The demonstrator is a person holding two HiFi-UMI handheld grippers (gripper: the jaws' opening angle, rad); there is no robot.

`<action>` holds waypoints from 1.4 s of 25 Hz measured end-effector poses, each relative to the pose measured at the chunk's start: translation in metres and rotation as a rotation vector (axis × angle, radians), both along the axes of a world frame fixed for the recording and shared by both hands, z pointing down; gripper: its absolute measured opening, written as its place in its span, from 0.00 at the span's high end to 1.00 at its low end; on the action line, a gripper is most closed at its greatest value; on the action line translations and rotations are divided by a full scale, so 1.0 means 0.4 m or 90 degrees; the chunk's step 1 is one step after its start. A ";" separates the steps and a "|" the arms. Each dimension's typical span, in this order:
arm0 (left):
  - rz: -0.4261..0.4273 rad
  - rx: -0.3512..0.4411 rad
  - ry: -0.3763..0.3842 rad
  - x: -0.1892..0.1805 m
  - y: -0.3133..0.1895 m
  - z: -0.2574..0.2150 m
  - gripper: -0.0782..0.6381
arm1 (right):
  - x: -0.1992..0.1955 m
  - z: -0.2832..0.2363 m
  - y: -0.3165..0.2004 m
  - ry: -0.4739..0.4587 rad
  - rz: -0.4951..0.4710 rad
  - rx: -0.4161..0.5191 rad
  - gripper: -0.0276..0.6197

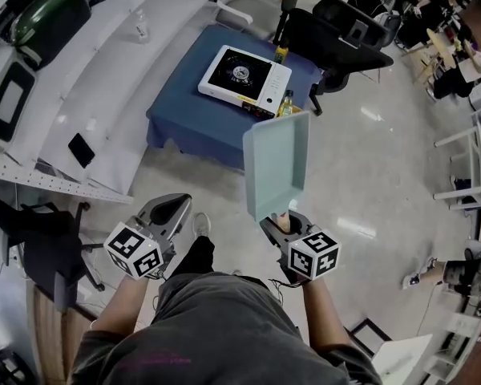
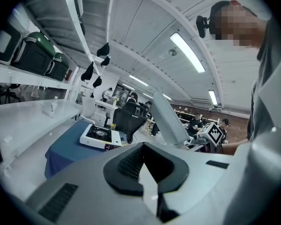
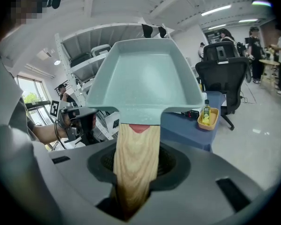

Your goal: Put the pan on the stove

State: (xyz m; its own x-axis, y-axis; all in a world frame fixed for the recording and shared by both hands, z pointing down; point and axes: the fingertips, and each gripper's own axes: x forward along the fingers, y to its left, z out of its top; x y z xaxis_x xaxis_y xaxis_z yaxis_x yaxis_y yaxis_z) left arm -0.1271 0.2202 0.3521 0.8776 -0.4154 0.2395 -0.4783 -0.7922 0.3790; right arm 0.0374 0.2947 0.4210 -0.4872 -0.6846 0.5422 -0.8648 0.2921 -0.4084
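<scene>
A pale green square pan (image 1: 276, 163) with a wooden handle (image 3: 136, 168) is held out in front of me, and my right gripper (image 1: 282, 224) is shut on that handle. The pan's tray (image 3: 147, 76) fills the right gripper view and shows side-on in the left gripper view (image 2: 168, 118). The white portable stove (image 1: 244, 76) sits on a blue-covered table (image 1: 188, 111) ahead, well apart from the pan. My left gripper (image 1: 172, 209) is at the left, level with the right one. Its jaws meet with nothing between them (image 2: 147, 165).
A small oil bottle in a yellow bowl (image 3: 206, 114) stands at the table's near right corner beside the stove. A black office chair (image 1: 337, 34) is behind the table. A long white counter (image 1: 104, 70) with a dark phone (image 1: 81, 149) runs along the left.
</scene>
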 end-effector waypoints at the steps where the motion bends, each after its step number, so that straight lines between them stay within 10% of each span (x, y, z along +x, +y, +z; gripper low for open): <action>1: 0.005 0.000 -0.001 -0.004 -0.031 -0.001 0.89 | -0.005 0.000 -0.027 0.000 0.005 -0.002 0.74; 35: 0.058 -0.013 -0.014 -0.020 -0.541 0.053 0.89 | 0.004 0.043 -0.531 0.026 0.066 -0.058 0.75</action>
State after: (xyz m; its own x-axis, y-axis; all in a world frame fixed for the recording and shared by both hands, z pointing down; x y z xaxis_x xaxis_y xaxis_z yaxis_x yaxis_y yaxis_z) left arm -0.1351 0.0040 0.3734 0.9063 -0.3284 0.2662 -0.4124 -0.8254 0.3857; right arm 0.0391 0.0822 0.4384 -0.3928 -0.6769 0.6225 -0.9050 0.1644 -0.3924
